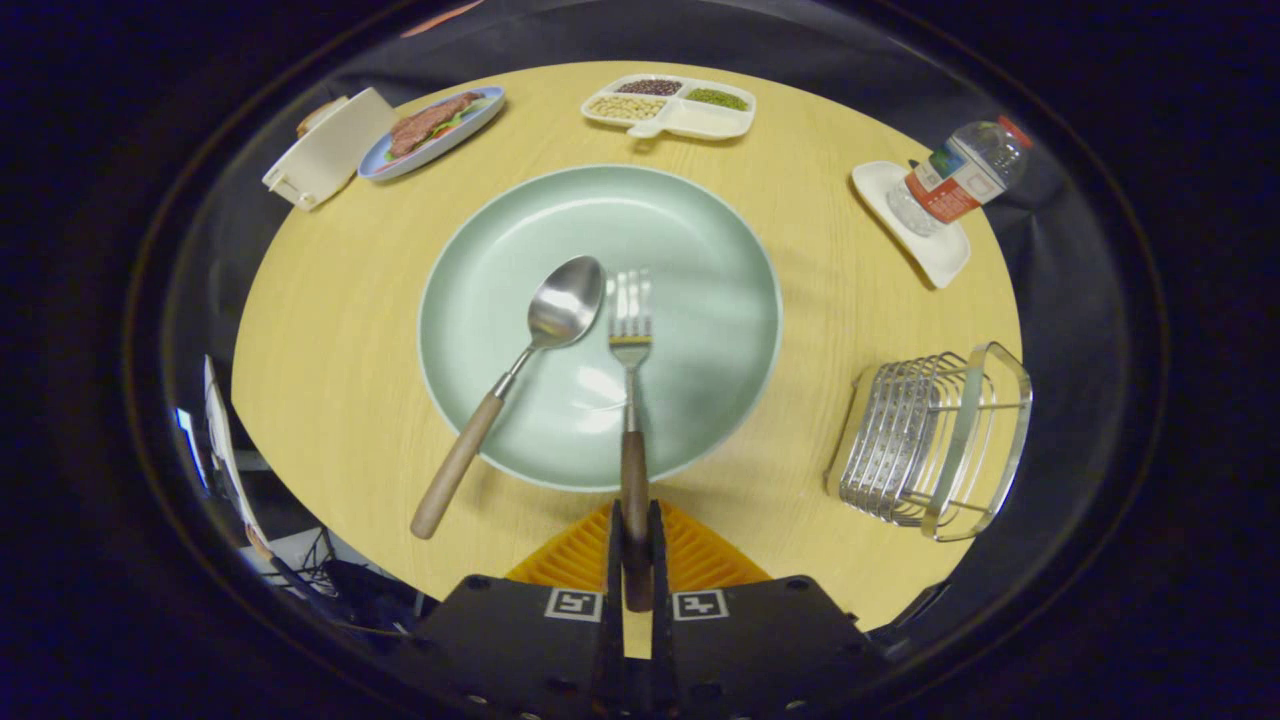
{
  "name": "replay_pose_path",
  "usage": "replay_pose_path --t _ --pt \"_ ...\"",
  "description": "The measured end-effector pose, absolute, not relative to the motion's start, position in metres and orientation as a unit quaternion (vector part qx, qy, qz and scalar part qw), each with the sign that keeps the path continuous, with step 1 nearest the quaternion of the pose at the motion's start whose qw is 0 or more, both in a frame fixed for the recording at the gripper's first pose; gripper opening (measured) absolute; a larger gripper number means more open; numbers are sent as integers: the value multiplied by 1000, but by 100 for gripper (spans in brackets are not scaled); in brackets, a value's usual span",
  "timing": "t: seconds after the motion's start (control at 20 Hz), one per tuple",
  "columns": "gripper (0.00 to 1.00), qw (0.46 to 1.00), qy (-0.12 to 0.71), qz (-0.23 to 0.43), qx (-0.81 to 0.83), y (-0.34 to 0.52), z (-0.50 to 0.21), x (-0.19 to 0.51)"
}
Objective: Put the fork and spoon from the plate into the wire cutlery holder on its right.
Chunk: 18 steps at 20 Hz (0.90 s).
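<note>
The fork [631, 400] is clamped at the end of its wooden handle by the gripper [636, 560], its tines over the plate [700, 240] beside the spoon [520, 370]. It is judged light and stiff; the smooth handle may pivot, so it should be held firmly towards the wire cutlery holder [930, 445].

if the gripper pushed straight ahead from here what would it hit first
The gripper is shut on the fork handle, pointing along it, so the green plate rim just ahead comes first; height above it is unclear.
</note>
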<state>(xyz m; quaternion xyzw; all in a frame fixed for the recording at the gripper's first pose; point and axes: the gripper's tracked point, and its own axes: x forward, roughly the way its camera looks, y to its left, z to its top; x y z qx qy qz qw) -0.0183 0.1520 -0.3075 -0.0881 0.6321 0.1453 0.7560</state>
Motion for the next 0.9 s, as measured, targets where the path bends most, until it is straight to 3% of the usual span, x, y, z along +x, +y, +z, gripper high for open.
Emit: replay_pose_path --t 0.05,0.1,0.5,0.9 --pt "11 756 634 146 -79 152 -304 -19" --pt "2 755 636 146 -65 153 -303 -23" --pt "1 765 622 166 -11 135 -235 -25" --pt "1 786 608 116 0 36 -167 -19"
